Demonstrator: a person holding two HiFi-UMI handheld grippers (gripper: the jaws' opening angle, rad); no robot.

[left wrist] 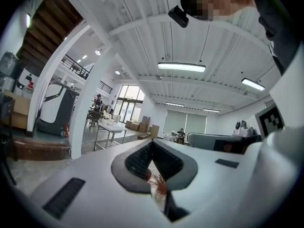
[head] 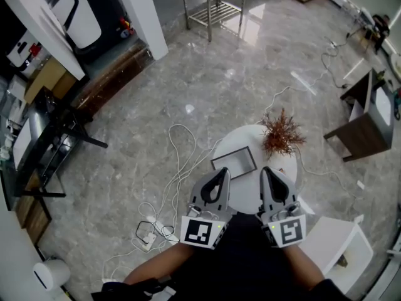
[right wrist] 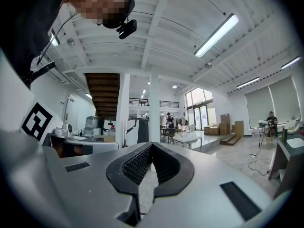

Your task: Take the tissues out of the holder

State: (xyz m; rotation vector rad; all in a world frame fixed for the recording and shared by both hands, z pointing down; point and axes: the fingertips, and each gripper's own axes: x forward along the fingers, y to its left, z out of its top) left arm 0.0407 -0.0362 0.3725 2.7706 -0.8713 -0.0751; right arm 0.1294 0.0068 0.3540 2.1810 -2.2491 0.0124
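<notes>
A round white table (head: 241, 196) stands just ahead of me on the marble floor. On it lies a flat rectangular tissue holder (head: 234, 161) with a dark rim and a pale top. A dried reddish plant (head: 282, 134) stands beside it to the right. My left gripper (head: 222, 172) hovers at the holder's near edge, shut with nothing in it. My right gripper (head: 266, 170) is over the table right of the holder, below the plant, shut and empty. In the left gripper view the jaws (left wrist: 151, 144) meet at their tips, and the plant (left wrist: 159, 184) shows through the gap below. In the right gripper view the gripper (right wrist: 152, 145) is closed too.
White cables (head: 178, 168) and a power strip (head: 148, 237) lie on the floor left of the table. A dark side table (head: 363, 121) stands to the right, a white box-like stool (head: 338, 243) at the near right, and a metal table (head: 213, 2) and white column (head: 143, 14) farther off.
</notes>
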